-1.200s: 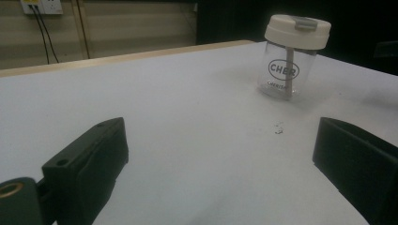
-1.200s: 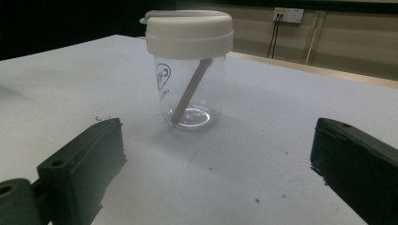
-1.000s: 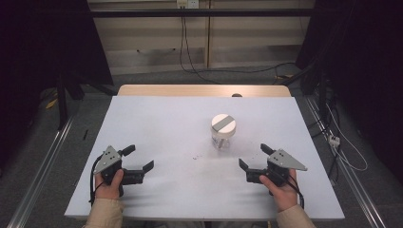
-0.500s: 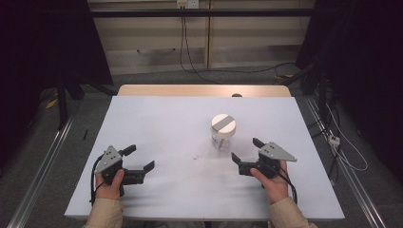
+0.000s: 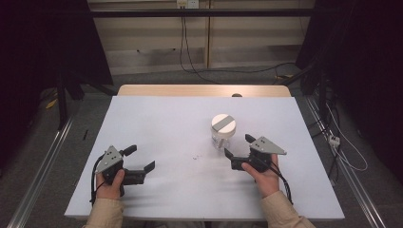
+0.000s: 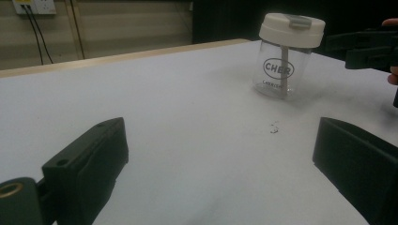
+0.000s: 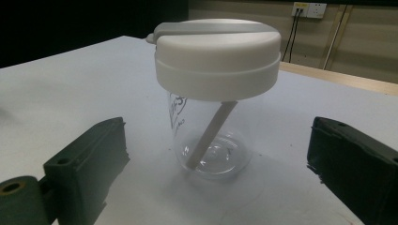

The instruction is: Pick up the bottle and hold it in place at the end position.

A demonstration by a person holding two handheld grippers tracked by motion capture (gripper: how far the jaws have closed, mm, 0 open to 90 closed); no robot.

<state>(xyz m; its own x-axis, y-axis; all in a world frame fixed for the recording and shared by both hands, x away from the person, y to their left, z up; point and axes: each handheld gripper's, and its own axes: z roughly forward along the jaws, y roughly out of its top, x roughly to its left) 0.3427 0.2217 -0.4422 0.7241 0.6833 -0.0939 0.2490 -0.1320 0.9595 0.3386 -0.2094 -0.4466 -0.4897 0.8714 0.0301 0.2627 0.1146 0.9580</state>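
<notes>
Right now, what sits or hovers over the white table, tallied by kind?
Clear jar with white lid: 1
Stick inside the jar: 1
Hand-held tools: 2, the left tool and the right tool, both open
Total: 4

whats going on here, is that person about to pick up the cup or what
A person sits at a white table with a two-jaw gripper in each hand. The right gripper is open and close to a clear cup with a white lid and a straw inside, its jaws not yet touching it. The left gripper, also open, rests well away from the cup. A grab looks likely, but nothing is held.
</notes>
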